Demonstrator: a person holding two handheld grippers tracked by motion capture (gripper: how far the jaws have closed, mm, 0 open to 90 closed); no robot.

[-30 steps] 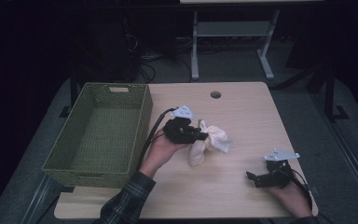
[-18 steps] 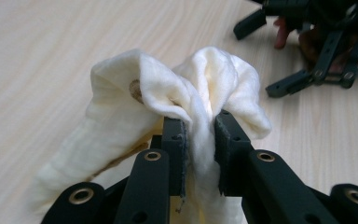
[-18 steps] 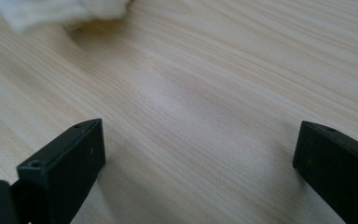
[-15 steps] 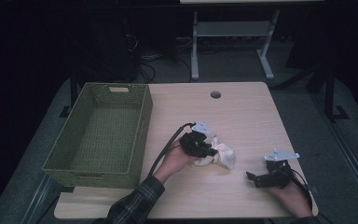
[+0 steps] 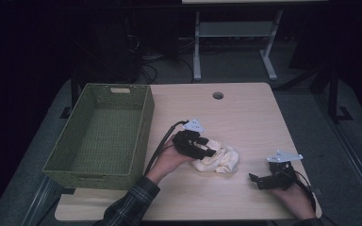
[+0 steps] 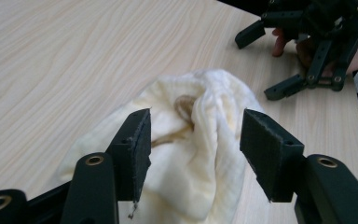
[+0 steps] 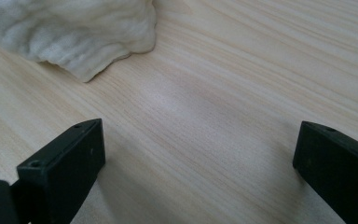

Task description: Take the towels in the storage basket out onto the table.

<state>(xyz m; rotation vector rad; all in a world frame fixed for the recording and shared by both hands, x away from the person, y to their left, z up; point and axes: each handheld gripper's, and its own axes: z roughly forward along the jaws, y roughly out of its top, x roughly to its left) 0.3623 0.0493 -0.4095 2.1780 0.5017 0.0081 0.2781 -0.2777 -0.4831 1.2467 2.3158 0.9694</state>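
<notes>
A crumpled cream cloth (image 5: 222, 161) lies in a heap on the wooden table (image 5: 245, 117), right of the table's middle. My left gripper (image 5: 210, 149) sits low over its left side. Its jaws have just been opening, and in the left gripper view the cloth (image 6: 191, 154) bulges between the spread pads (image 6: 142, 144) without being pinched. My right gripper (image 5: 257, 181) rests near the front right edge, open wide over bare wood, with the cloth's edge (image 7: 74, 32) a short way ahead. From the left gripper view, the right gripper (image 6: 264, 63) stands beyond the cloth.
A green woven basket (image 5: 94, 181) with nothing in it stands at the table's left side, close to my left forearm. A round cable hole (image 5: 218, 95) marks the far middle of the table. Dark floor, cables and a metal stand lie beyond the far edge.
My left gripper has come down and to the right with the cloth, set it on the table and spread its jaws. The right gripper has stayed where it was.
</notes>
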